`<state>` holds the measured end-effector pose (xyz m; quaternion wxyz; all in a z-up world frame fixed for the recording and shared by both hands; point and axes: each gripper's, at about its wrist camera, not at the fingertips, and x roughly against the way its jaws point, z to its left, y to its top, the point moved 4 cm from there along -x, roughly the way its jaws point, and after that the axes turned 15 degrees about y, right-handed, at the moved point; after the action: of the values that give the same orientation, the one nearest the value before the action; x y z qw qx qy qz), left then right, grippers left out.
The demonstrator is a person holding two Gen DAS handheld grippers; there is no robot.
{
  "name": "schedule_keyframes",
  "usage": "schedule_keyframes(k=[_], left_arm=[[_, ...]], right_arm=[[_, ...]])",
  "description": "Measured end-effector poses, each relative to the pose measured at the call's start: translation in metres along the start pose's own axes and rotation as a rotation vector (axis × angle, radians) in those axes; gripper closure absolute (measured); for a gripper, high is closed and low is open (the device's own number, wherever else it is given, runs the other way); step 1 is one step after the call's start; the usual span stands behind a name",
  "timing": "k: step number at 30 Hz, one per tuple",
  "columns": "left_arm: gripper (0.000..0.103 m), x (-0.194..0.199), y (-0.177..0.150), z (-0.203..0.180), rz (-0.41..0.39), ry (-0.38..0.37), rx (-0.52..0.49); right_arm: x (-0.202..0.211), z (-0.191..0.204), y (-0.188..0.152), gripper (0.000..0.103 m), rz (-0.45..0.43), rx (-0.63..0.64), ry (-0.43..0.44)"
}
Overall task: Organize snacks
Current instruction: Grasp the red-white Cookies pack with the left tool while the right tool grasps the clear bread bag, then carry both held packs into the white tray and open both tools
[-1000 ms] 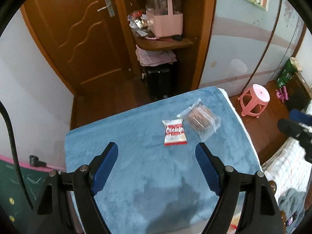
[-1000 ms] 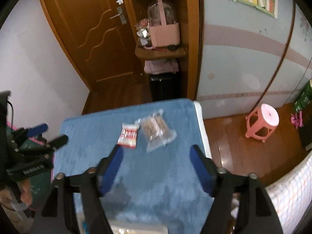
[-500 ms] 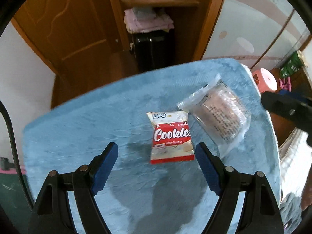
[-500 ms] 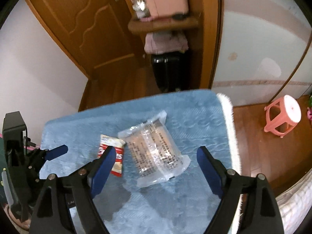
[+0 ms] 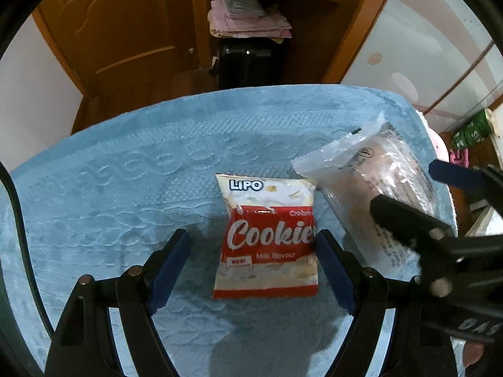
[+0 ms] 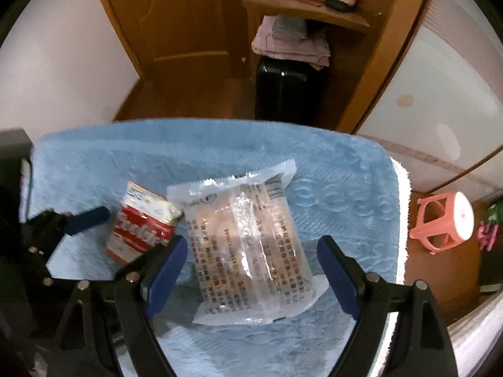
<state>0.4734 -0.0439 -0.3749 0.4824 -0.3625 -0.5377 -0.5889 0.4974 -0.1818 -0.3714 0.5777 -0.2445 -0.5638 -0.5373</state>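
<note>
The cookie packet (image 5: 267, 238) reads "LiPO Cookies, Milk Flavour, NEW".

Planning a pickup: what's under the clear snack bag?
The clear snack bag lies on the blue towel. Whether its edge overlaps the cookie packet is unclear.

Right wrist view. The right gripper (image 6: 248, 267), jaws spread wide, straddles a clear snack packet (image 6: 251, 245) lying flat on a blue towel (image 6: 339, 194). A red-and-white cookie packet (image 6: 141, 226) lies just left of it, edges touching. The left gripper (image 6: 63, 223) enters at far left. A pink stool (image 6: 446, 223) stands on the floor.
</note>
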Motion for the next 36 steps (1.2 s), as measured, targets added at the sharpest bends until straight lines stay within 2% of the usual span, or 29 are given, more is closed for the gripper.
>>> schedule_keyframes(k=[7,9,10,12,20,25,29,36], left_arm=[[0.024,-0.003,0.001,-0.008,-0.035,0.023,-0.012],[0.036,-0.001,0.002,-0.008,-0.048,0.017,-0.013],[0.05,0.002,0.002,-0.008,-0.057,0.015,-0.013],[0.057,0.006,0.0,-0.007,-0.061,0.01,-0.018],[0.059,0.03,-0.016,0.008,-0.058,0.027,-0.022],[0.059,0.088,-0.03,0.017,-0.112,0.061,-0.108],[0.059,0.148,-0.042,0.029,-0.193,0.093,-0.178],[0.059,0.261,-0.063,0.065,-0.286,0.102,-0.137]], right_arm=[[-0.018,-0.014,-0.004,0.021,0.002,-0.107,0.057],[-0.016,-0.012,-0.005,0.026,-0.013,-0.103,0.049],[-0.014,-0.01,-0.006,0.026,-0.019,-0.106,0.046],[-0.011,-0.011,-0.011,0.028,-0.02,-0.125,0.038],[0.019,-0.018,-0.048,0.029,-0.043,-0.211,0.07],[0.064,-0.003,-0.079,0.029,-0.1,-0.24,0.111],[0.112,0.02,-0.104,0.029,-0.165,-0.249,0.19],[0.201,0.064,-0.142,0.029,-0.27,-0.197,0.262]])
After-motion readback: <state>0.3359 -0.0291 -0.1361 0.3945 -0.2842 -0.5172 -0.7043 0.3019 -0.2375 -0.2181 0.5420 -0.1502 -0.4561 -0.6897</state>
